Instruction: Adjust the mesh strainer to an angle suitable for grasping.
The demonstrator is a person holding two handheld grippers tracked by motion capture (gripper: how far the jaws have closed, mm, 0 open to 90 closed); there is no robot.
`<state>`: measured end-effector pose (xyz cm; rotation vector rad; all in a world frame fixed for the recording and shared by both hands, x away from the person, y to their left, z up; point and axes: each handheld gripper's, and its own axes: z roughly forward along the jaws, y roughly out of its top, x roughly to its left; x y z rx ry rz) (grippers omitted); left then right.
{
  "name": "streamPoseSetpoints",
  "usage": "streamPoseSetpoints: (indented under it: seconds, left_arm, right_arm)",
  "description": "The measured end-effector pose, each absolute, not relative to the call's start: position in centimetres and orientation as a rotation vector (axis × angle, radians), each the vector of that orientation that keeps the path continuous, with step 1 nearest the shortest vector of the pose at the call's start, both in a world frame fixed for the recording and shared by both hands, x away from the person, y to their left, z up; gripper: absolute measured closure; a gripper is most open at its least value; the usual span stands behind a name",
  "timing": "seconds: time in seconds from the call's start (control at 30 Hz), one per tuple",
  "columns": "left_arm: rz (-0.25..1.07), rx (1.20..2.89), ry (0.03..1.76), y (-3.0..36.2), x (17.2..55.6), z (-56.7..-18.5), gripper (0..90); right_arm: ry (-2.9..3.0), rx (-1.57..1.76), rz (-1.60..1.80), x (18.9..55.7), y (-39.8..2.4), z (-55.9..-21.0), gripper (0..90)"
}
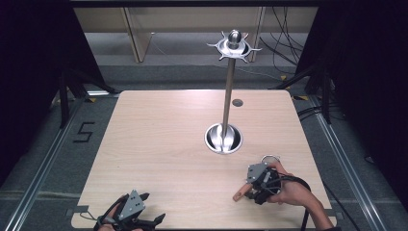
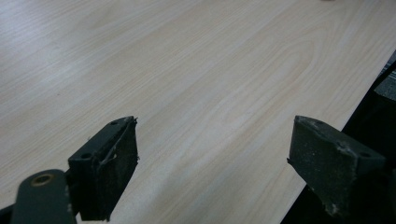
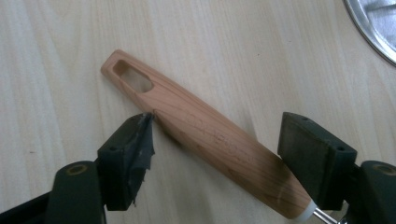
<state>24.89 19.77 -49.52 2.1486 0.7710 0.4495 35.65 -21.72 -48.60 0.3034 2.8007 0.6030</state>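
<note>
My right gripper [image 3: 215, 154] stands wide astride the wooden handle [image 3: 205, 135] of a utensil lying flat on the table [image 1: 159, 144], one jaw touching its side, apparently set to close on it. The hanging stand [image 1: 224, 137] rises just beyond. My left gripper [image 2: 212, 163] rests wide, holding nothing, at the near edge; open tabletop lies between.

Resting low at the near left edge, left gripper [image 1: 144, 208] spread wide. Right gripper [image 3: 215, 140] hovering near right, jaws gaping, hand [image 1: 293, 192] gripping behind.
</note>
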Motion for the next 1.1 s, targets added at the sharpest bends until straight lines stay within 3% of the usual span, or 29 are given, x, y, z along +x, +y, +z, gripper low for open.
streamPoseSetpoints:
  seconds: [0.2, 0.63, 0.77, 1.1]
  left_arm:
    - [0.447, 2.148, 0.773, 19.8, 24.9, -49.5, 15.0]
    - [0.413, 2.131, 0.820, 19.6, 24.6, -49.6, 15.0]
    - [0.429, 2.146, 0.788, 19.7, 24.8, -49.6, 15.0]
    - [0.409, 2.131, 0.821, 19.6, 24.6, -49.6, 15.0]
  right_arm:
    - [2.841, 0.333, 0.590, 36.3, -21.7, -48.6, 39.6]
    - [2.932, 0.424, 0.492, 37.3, -20.9, -48.2, 50.4]
    - [2.949, 0.450, 0.420, 37.5, -20.2, -47.9, 57.7]
    - [2.945, 0.397, 0.352, 37.8, -19.3, -47.8, 64.4]
